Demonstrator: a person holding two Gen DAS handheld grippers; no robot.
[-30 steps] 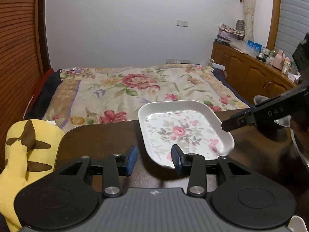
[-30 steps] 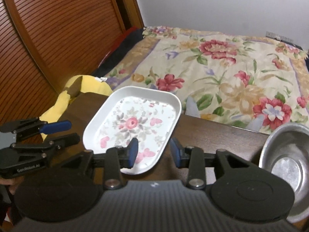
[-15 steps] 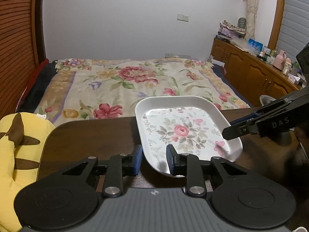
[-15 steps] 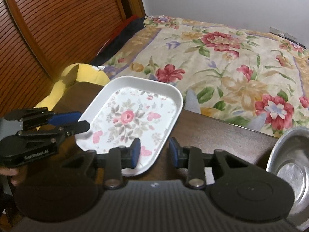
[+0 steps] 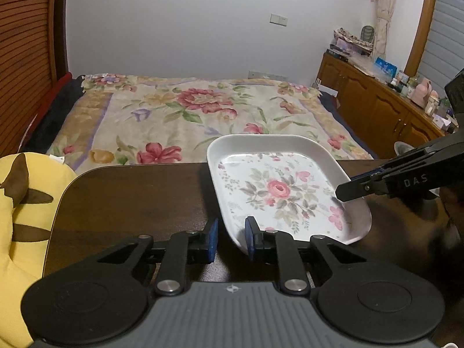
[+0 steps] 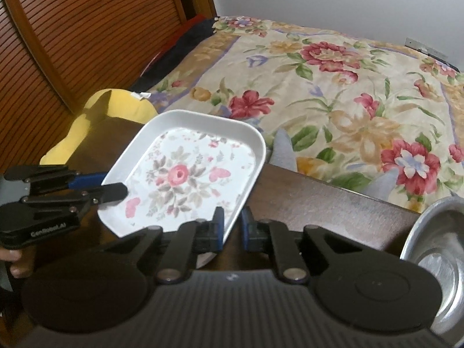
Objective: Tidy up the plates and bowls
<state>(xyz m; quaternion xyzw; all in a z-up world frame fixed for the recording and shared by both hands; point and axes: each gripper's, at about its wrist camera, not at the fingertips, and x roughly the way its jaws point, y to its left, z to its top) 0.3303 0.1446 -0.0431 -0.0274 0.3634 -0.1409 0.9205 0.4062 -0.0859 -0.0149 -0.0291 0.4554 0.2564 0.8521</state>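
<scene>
Straddling opposite rims of the floral plate (image 5: 278,188), both grippers sit slightly parted. My left gripper (image 5: 230,239) and right gripper (image 6: 232,226) each hide the rim, so I cannot tell contact. At lower right, the steel bowl (image 6: 435,249) is cut off by the frame on the dark table (image 5: 130,197).

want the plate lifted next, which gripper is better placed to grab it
Either: both straddle the white floral rectangular plate. Left gripper and right gripper each have its rim between their pads, not yet closed. Right has narrower gap, so slightly readier.
</scene>
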